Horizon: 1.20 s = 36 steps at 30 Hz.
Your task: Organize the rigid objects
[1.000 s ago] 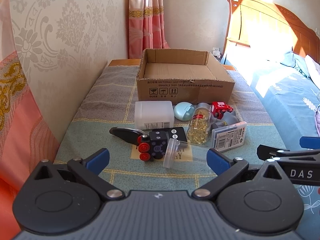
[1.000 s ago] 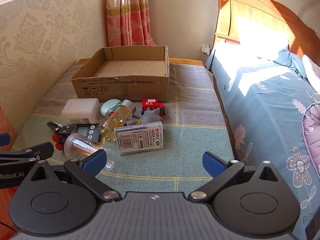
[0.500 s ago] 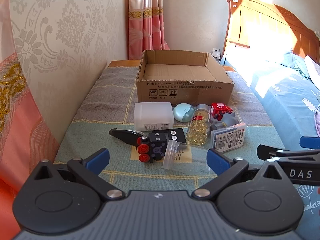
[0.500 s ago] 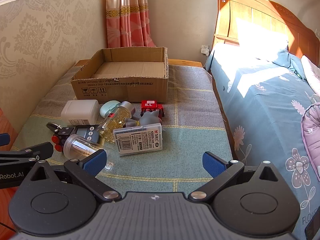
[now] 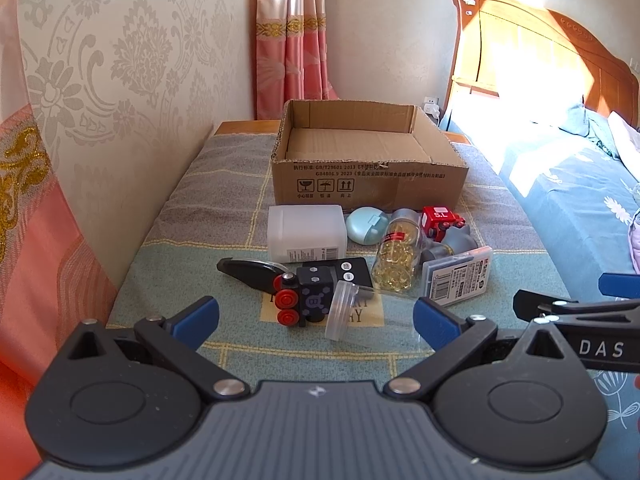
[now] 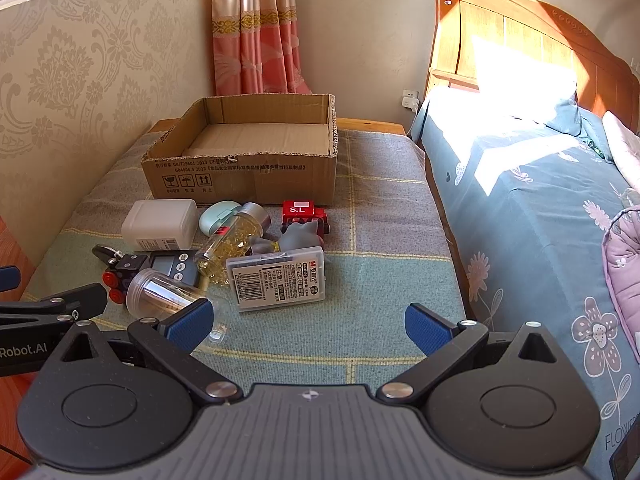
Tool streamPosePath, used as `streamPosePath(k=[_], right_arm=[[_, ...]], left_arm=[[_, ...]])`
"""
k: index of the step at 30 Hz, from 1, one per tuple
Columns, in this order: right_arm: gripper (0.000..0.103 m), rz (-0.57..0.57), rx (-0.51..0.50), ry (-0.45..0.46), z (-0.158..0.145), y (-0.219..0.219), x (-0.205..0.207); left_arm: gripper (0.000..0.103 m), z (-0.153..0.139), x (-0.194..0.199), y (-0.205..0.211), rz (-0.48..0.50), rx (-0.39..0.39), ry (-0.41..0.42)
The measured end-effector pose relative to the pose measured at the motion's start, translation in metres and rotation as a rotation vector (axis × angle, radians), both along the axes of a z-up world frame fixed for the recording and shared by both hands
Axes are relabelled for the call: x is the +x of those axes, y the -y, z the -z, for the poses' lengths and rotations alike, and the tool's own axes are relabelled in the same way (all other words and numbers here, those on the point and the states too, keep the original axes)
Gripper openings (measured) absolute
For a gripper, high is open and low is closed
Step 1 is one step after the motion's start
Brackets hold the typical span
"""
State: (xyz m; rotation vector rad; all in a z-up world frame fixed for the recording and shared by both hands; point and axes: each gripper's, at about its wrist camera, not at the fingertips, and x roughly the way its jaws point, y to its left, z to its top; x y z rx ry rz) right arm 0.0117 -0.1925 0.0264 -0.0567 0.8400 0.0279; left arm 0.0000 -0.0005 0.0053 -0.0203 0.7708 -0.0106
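Observation:
An empty cardboard box [image 5: 368, 176] [image 6: 244, 176] stands at the back of the blanket-covered table. In front of it lies a cluster: a white plastic box [image 5: 306, 232], a teal round case [image 5: 366, 225], a bottle of yellow capsules [image 5: 396, 258], a red toy car [image 5: 440, 220], a grey figure [image 6: 298, 236], a labelled clear case [image 6: 276, 278], a black block with red wheels [image 5: 306, 300] and a clear jar on its side [image 5: 350, 312]. My left gripper [image 5: 316, 318] is open, just short of the jar. My right gripper [image 6: 308, 324] is open and empty.
A wallpapered wall runs along the left. A bed with a blue floral cover [image 6: 540, 208] and a wooden headboard lies to the right. A pink curtain [image 5: 294, 40] hangs behind the box. Each gripper's finger shows at the edge of the other's view.
Both grippers have pulled back or risen slightly, so the objects sit a little higher in view. Nothing on the table has moved and both jaws stay open.

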Motion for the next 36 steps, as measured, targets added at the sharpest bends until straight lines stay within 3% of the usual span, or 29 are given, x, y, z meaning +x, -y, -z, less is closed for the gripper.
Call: streamPosePath(k=[15,23,36], right_arm=[[0.103,-0.054,-0.011,-0.001,0.008,-0.009,0.015],[0.103,-0.221,0.027,0.042,0.021,-0.029,0.026],[0.103,-0.37,-0.071,0.023,0.046,-0.091,0.047]], left_arm=[[0.103,0.011,0.014,-0.017,0.007,-0.005,0.006],[0.103,0.027,0.027,-0.04,-0.038,-0.002,0.003],[0.103,0.038,0.042,-0.091,-0.138,0.021,0.009]])
